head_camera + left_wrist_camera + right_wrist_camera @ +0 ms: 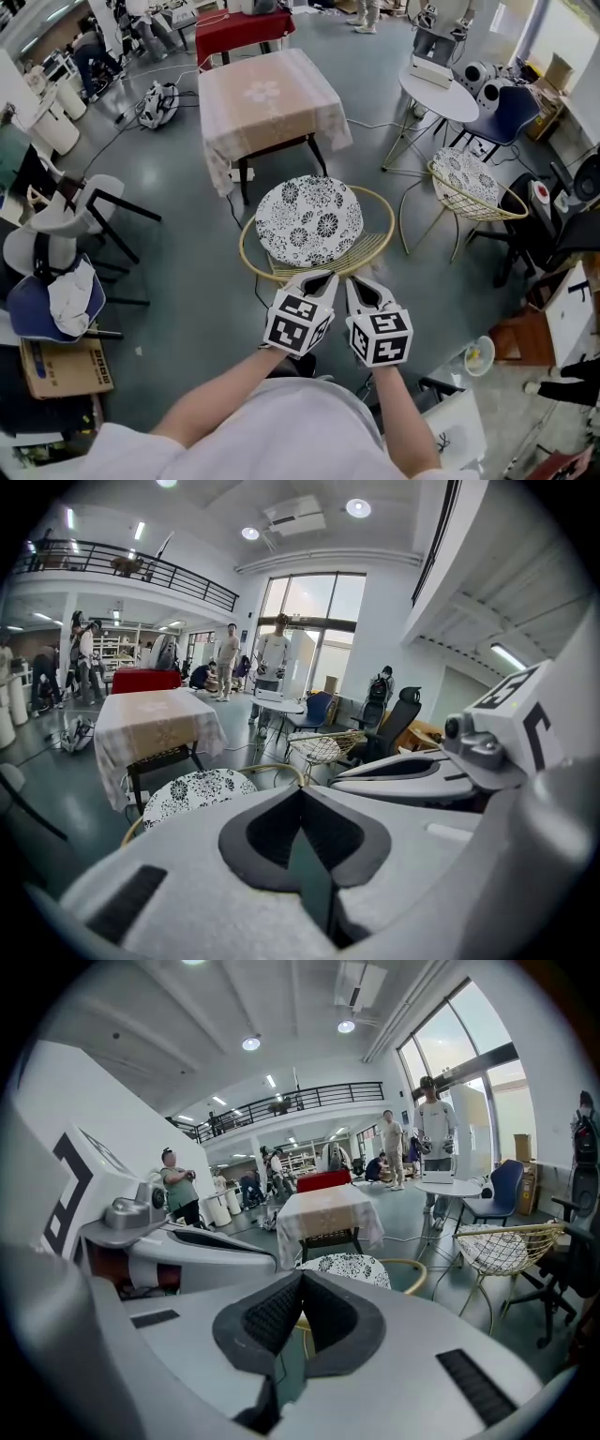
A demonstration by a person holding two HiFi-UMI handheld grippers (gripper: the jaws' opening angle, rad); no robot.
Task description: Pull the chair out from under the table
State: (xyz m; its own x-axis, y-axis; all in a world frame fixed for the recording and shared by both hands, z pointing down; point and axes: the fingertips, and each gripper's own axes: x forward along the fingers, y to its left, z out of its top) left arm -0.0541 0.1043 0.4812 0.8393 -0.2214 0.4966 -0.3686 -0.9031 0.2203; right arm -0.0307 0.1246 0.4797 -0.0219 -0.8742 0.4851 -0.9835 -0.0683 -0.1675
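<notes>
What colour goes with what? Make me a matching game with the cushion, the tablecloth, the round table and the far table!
Things:
1. cushion
2. tablecloth
3. round table
4. far table

Looks:
A. red
B. white
C. black-and-white flowers
D. pale pink

Pairs: 1-C, 2-D, 3-B, 4-A

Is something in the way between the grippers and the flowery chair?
Nothing visible is. The left hand-held gripper and the right hand-held gripper both sit right at the gold back rim of the chair, with no object between. The table stands on the chair's far side.
</notes>
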